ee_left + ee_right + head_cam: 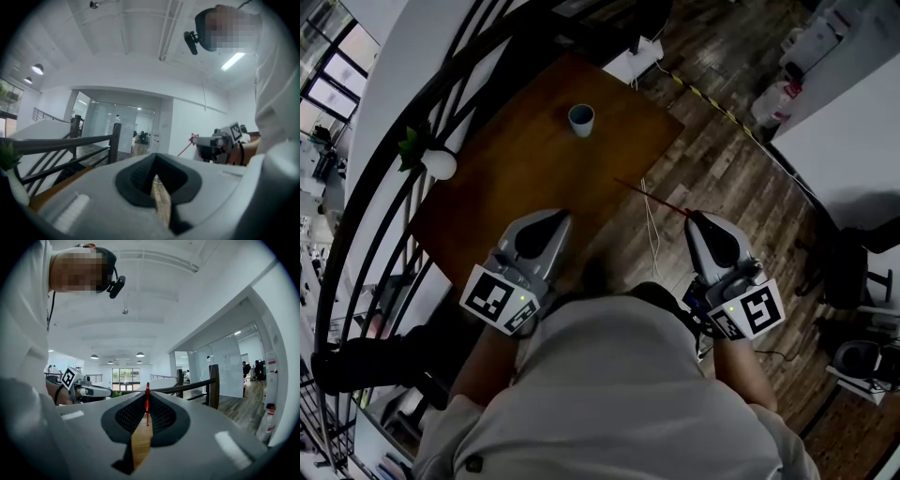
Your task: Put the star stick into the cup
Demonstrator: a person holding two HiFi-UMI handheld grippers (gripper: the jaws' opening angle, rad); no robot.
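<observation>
A small pale-blue cup (581,119) stands upright near the far end of the brown wooden table (516,159). The thin red star stick (652,197) is clamped in my right gripper (694,217), which is shut on it near its star end (192,138). The stick's bare end reaches out over the table's right edge. In the right gripper view the stick (147,404) stands upright between the closed jaws of that gripper (147,397). My left gripper (558,217) hovers over the table's near edge, shut with nothing in it (155,161). Both grippers are well short of the cup.
A white round vase with a green plant (439,164) sits at the table's left edge. A black curved railing (384,159) runs along the left. On the wooden floor to the right lie cables (652,230), with a white jug (772,101) beyond.
</observation>
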